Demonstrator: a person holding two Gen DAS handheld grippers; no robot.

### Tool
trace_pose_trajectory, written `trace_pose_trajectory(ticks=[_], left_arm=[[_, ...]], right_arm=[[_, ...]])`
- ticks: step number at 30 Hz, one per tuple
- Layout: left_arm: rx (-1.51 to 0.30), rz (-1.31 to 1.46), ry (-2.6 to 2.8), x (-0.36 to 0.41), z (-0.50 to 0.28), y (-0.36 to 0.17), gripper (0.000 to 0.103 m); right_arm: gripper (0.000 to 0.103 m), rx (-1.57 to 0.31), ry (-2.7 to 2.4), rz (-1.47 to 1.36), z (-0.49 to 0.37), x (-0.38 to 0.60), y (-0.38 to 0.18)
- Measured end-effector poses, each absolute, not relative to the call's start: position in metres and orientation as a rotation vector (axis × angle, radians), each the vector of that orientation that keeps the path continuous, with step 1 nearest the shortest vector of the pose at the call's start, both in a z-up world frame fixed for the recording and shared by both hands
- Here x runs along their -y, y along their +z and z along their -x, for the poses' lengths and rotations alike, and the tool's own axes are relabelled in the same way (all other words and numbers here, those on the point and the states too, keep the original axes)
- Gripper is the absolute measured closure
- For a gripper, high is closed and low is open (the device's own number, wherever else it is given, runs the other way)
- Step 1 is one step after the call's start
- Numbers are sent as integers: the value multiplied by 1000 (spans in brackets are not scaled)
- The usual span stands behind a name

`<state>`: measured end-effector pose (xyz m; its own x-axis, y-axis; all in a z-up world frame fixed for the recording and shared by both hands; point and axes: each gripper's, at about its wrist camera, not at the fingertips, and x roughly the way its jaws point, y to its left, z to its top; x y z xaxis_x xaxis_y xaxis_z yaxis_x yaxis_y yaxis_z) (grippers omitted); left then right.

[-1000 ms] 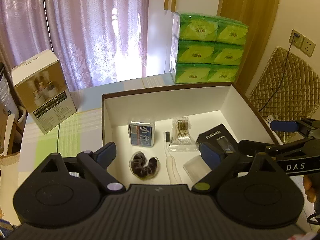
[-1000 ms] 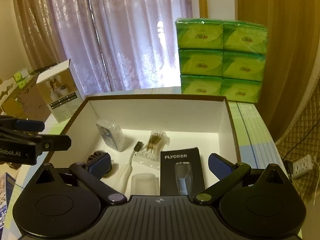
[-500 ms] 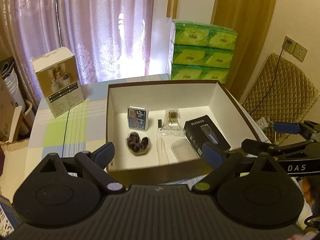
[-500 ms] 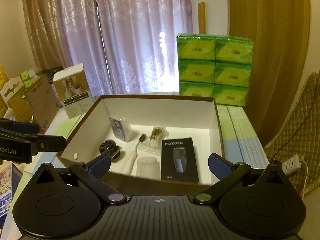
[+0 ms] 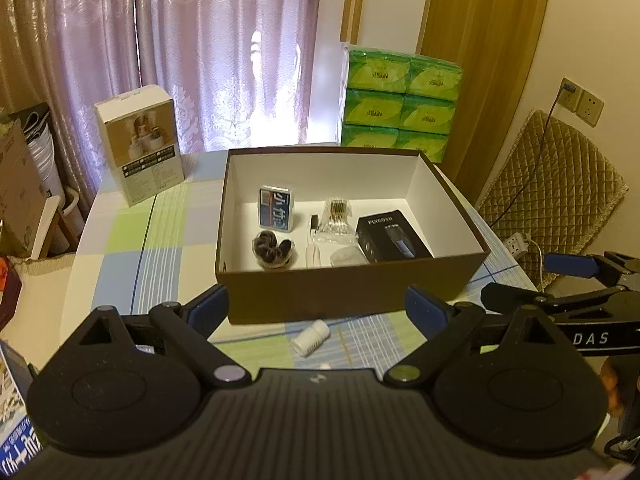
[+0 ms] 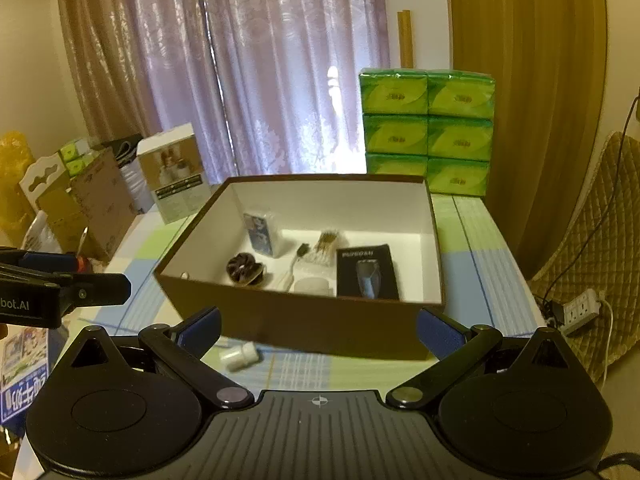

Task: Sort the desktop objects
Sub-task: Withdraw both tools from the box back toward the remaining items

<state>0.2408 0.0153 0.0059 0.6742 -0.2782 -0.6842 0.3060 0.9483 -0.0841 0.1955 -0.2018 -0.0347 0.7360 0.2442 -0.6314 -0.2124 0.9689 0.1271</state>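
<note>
Between the wide-spread fingers of the left gripper (image 5: 316,308) a small white bottle (image 5: 310,337) lies on its side on the checked tablecloth (image 5: 120,276), nearer the right finger than the left and touching neither. The right gripper (image 6: 318,330) is spread just as wide and holds nothing; from its camera the same bottle lies just beside its left finger. Each gripper shows in the other's view: the right one carries the letters "DAS", the left one "bot.AI" (the start of the word is cut off by the frame edge).

Just past both pairs of fingertips stands an open brown box (image 5: 352,300) with a white inside, its near wall facing the grippers. In it, from the left finger's side across to the right: a dark scrunchie (image 5: 273,249), a blue packet with white characters (image 5: 276,209), a white toothbrush (image 5: 312,240), a clear bag of cotton swabs (image 5: 337,218), a translucent cup (image 5: 347,257), and a black shaver box (image 5: 390,236) with a label reading roughly "FLYCO" (blurred).

Beyond the left finger a white carton with a product photo (image 5: 140,142) stands upright on the table. Beyond the box's far right corner is a stack of green tissue packs (image 5: 400,108). Mauve lace curtains (image 5: 224,52) hang behind, with a quilted chair (image 5: 552,184) and wall sockets (image 5: 582,101) off past the right finger.
</note>
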Motion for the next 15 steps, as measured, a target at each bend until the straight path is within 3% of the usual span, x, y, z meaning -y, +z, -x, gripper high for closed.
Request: trace_pose_trajectory(ticks=[15], left_arm=[[-800,-45,-274,-24,-187,-7,10]], right_arm=[[2,-757,321,-25,-152,192,-49]])
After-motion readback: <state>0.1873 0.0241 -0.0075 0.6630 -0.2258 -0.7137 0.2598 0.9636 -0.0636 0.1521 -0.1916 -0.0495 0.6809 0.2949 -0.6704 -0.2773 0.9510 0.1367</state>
